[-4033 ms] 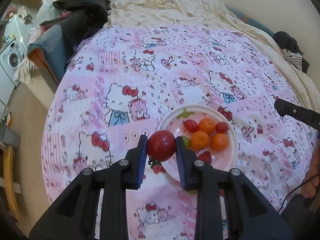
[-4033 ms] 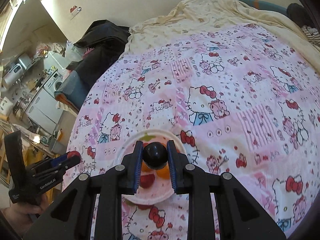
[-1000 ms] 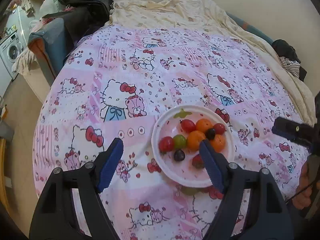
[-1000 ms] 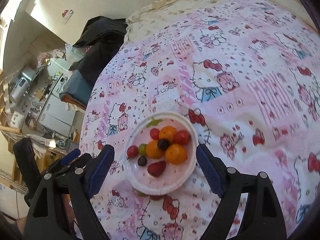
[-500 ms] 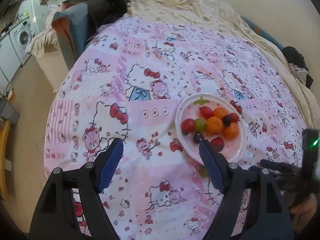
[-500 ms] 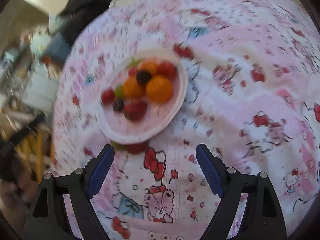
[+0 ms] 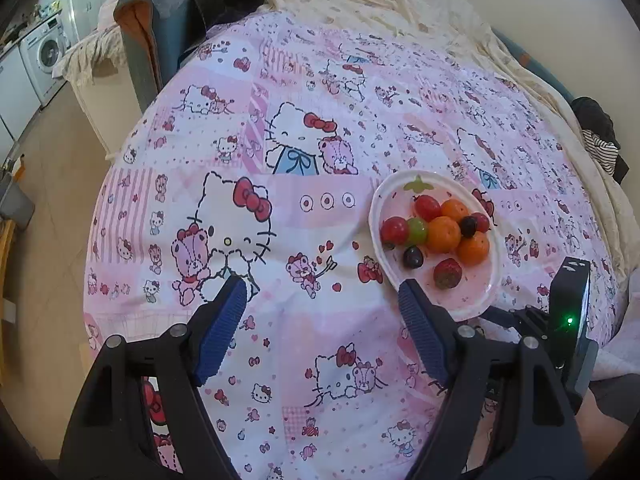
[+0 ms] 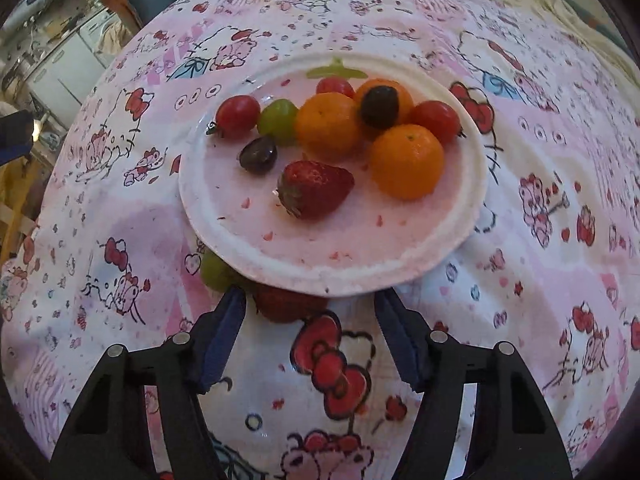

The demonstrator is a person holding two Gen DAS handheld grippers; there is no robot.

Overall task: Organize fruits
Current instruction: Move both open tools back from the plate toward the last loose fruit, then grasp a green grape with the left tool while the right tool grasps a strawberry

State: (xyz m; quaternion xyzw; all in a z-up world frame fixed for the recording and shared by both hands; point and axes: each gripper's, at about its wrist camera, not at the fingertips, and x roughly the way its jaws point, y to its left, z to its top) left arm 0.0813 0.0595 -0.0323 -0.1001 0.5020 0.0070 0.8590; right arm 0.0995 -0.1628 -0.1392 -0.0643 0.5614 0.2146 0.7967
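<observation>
A white plate [image 8: 340,276] on the pink cartoon bedspread holds oranges [image 8: 406,162], cherry tomatoes [image 8: 238,114], a green grape [image 8: 278,120], dark grapes [image 8: 259,155] and a strawberry [image 8: 314,188]. A second strawberry [image 8: 288,304] and a green grape [image 8: 214,270] lie on the cloth, half tucked under the near rim. My right gripper [image 8: 310,300] is just above the cloth with its jaws closing. That loose strawberry sits between them, untouched. My left gripper [image 7: 320,300] hangs open and empty left of the plate [image 7: 472,292].
The bedspread [image 7: 280,140] covers a bed whose left edge drops to the floor. Dark clothes and a chair [image 7: 168,20] stand at the far left corner, a washing machine [image 7: 44,52] beyond. A cream sheet [image 7: 400,0] and striped clothes [image 7: 600,148] lie along the wall.
The tomato and dark grape held earlier now lie on the plate. My right gripper has dropped close to the plate's near rim and narrowed its jaws. My left gripper has drifted left, still open.
</observation>
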